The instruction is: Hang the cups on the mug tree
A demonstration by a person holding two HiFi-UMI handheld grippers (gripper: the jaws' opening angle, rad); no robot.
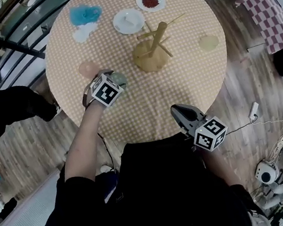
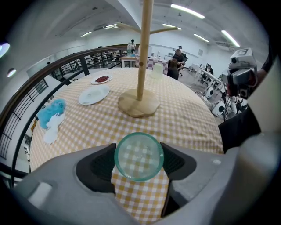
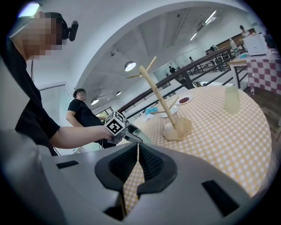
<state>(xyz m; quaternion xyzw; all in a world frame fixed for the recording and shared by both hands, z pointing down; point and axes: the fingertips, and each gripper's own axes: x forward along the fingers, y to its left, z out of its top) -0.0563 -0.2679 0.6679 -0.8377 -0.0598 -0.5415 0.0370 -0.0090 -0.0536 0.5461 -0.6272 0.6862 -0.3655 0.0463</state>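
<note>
Green cup (image 2: 138, 154) upright between left tongs (image 2: 139, 161) pads; right tongs (image 3: 138, 154) closed, empty

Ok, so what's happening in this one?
A person works two handheld grippers at a round table. The left gripper is down over a green cup standing between its tongs; whether they grip it yet is unclear. The right gripper hovers near the table edge, tongs shut and empty. No cup hangs on the mug tree.
</note>
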